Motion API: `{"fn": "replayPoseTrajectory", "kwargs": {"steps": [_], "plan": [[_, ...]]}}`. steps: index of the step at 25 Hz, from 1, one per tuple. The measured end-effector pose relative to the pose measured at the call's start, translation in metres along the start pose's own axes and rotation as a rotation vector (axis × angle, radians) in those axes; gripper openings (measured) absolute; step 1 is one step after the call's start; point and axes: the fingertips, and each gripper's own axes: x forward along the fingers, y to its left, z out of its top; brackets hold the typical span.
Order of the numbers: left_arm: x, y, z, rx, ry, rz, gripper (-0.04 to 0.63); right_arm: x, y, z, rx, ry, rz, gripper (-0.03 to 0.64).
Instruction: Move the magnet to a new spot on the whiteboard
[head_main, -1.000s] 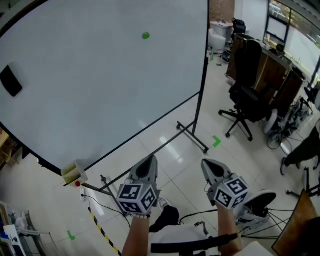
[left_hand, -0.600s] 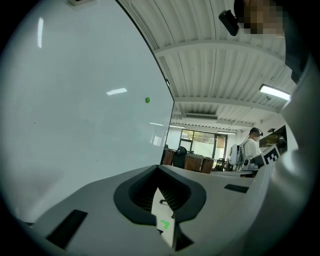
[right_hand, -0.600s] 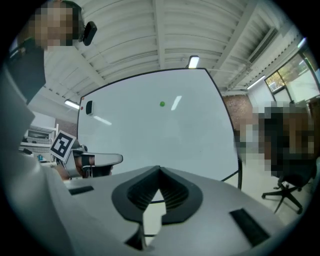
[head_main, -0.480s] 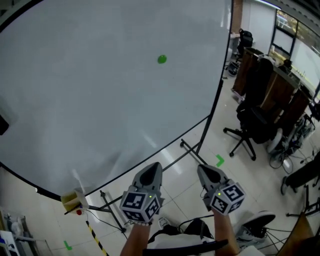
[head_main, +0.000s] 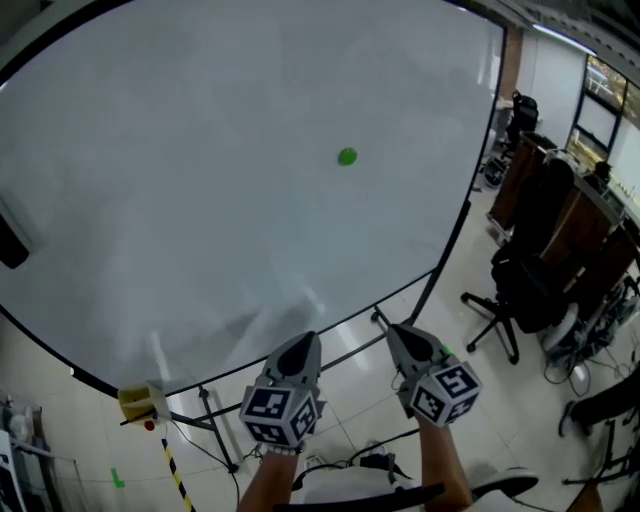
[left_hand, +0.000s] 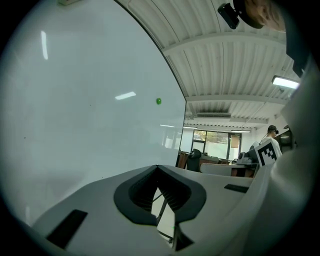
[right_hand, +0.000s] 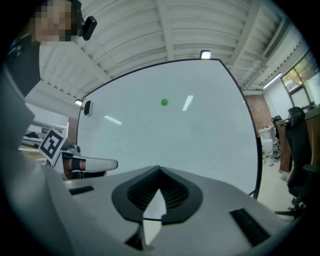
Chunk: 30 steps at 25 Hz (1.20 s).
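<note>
I can't read any words, numbers or brand names from here. The only printed marks I can make out are black-and-white square patterns, one set on the cube of the left gripper and another on the cube of the right gripper. They are blocky codes with no letters or digits.

Magnet on whiteboard, upper half; chair to right.
</note>
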Motion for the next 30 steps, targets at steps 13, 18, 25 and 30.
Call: {"fn": "replayPoseTrajectory", "kwargs": {"steps": [13,18,25,30], "plan": [[0.04,0.004,0.037,-0.034,-0.027,0.022,-0.009,0.067,-0.017,0.129,-0.225,-0.154,-0.005,0.052],[0.051,0.012,0.05,-0.008,-0.03,0.047,-0.009,0.087,-0.017,0.173,-0.29,-0.201,-0.013,0.122],[0.054,0.017,0.059,-0.001,-0.035,0.064,-0.009,0.122,-0.011,0.225,-0.383,-0.251,-0.041,0.191],[0.05,0.023,0.059,-0.006,-0.038,0.076,-0.009,0.142,-0.005,0.245,-0.432,-0.256,-0.061,0.206]]}}
